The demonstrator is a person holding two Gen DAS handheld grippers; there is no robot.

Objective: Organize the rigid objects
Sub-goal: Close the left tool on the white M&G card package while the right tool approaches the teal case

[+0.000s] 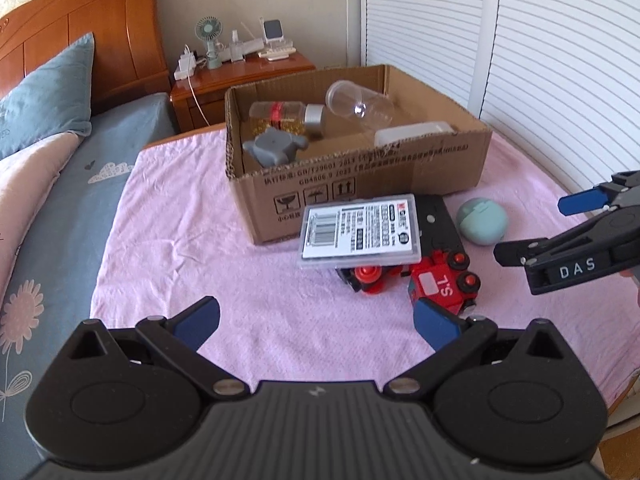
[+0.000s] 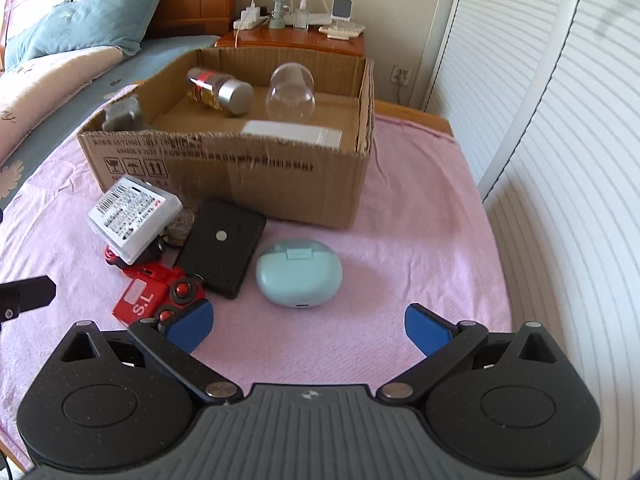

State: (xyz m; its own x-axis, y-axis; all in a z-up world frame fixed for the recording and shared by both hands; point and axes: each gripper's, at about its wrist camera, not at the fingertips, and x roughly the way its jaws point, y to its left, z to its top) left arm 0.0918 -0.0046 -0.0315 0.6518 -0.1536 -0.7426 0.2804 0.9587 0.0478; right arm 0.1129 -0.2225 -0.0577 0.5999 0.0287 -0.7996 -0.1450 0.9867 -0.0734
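A cardboard box (image 1: 360, 184) (image 2: 224, 172) stands on the pink cloth and holds a jar with a silver lid (image 2: 220, 90), a clear plastic jar (image 2: 290, 92), a grey part (image 1: 274, 148) and a white case (image 2: 292, 133). In front of it lie a clear labelled case (image 1: 360, 232) (image 2: 132, 218) propped on a red toy truck (image 1: 436, 280) (image 2: 154, 294), a black flat box (image 2: 222, 248) and a mint green round case (image 1: 482, 220) (image 2: 298, 276). My left gripper (image 1: 316, 322) is open and empty, near the truck. My right gripper (image 2: 308, 326) is open and empty, just before the mint case; it also shows in the left wrist view (image 1: 536, 224).
The pink cloth (image 1: 200, 240) covers a low table beside a bed with a blue pillow (image 1: 44, 92). A wooden nightstand (image 1: 240, 76) with a small fan and chargers stands behind the box. White louvred doors (image 1: 520, 40) run along the right.
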